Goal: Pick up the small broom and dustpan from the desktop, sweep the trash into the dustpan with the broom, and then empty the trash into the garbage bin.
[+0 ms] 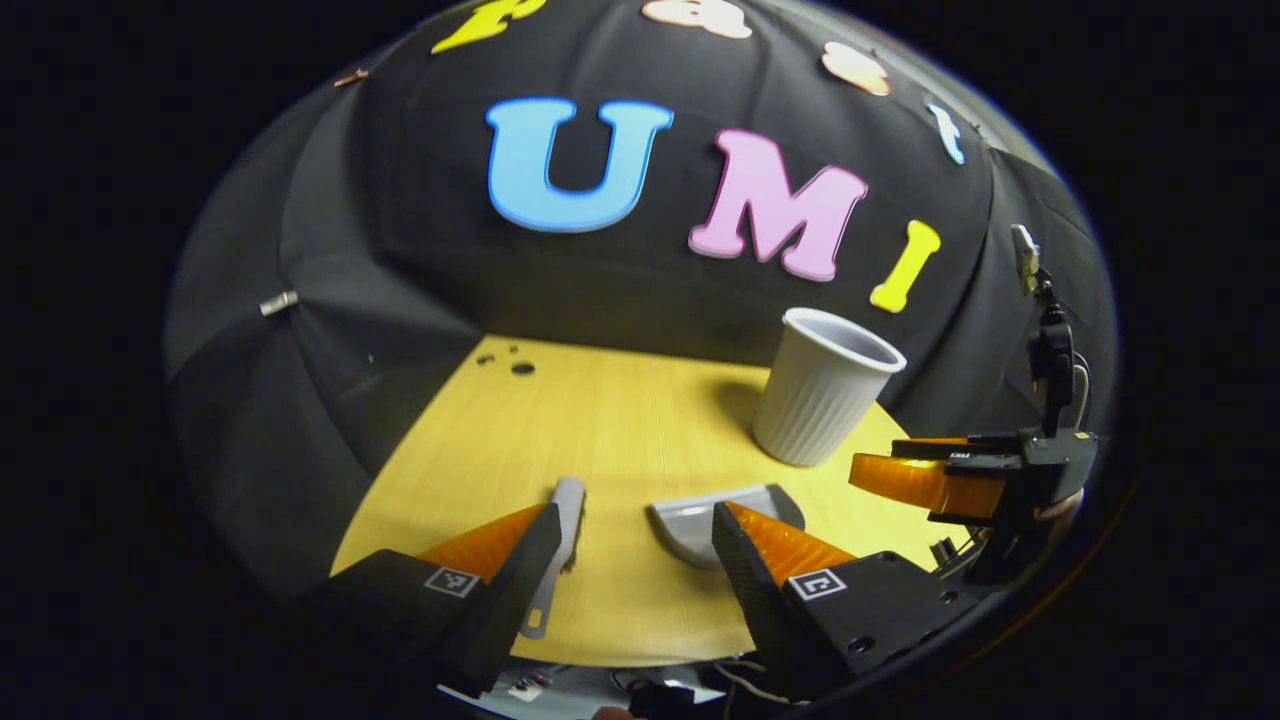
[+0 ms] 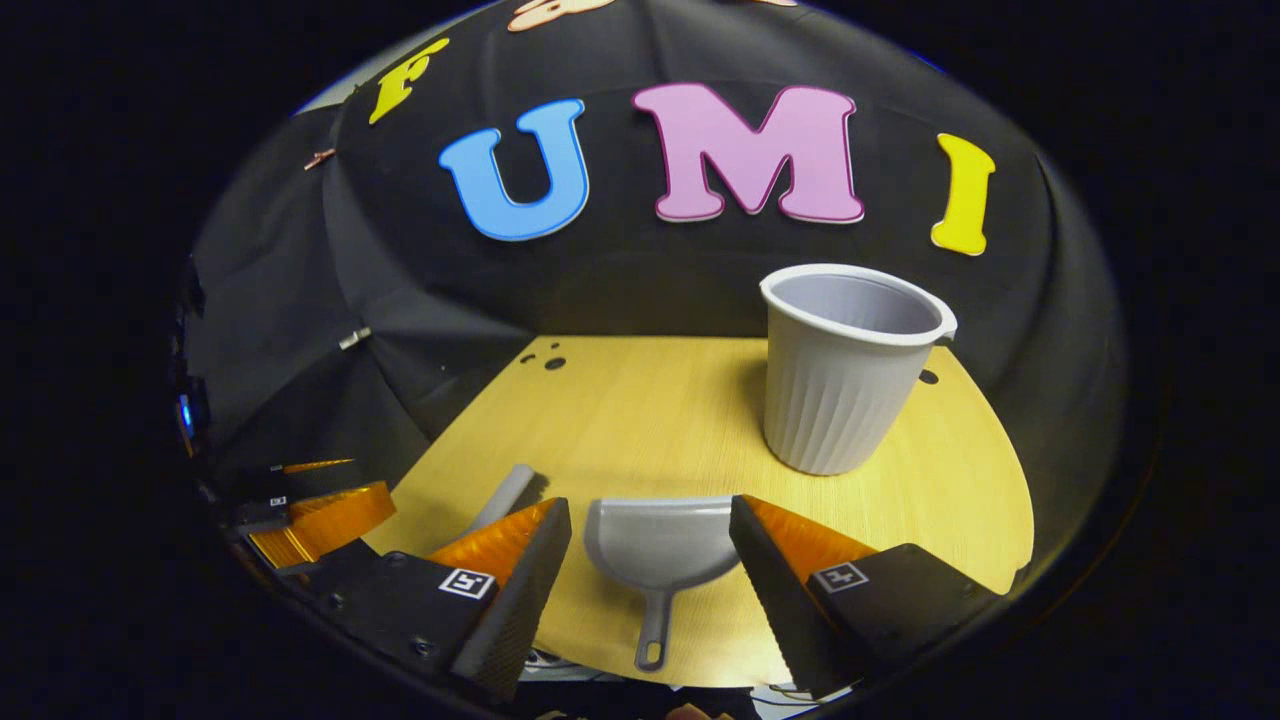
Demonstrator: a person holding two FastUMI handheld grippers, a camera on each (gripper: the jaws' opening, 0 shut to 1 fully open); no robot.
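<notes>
The garbage bin (image 2: 850, 370) stands upright at two o'clock on the desktop (image 2: 640, 410), near enough for a wide sweep to topple it. Dustpan (image 2: 660, 545) at six o'clock lies between the right gripper (image 2: 650, 545) fingers, spread wide, holding nothing. Broom (image 1: 560, 540) lies at seven o'clock beside the left gripper (image 1: 635, 545), equally agape and empty; its thin handle might slip.

Both rigs are chunky black blocks, each finger base carrying a small square white tag with a black pattern. On the left claw (image 1: 633, 545) there's a round screw hole or two in the housing, with thin cables trailing underneath. The right claw (image 2: 650, 545) has the same build, screws visible on its left block. Fingers are wedge-shaped, with finely textured inner faces.
</notes>
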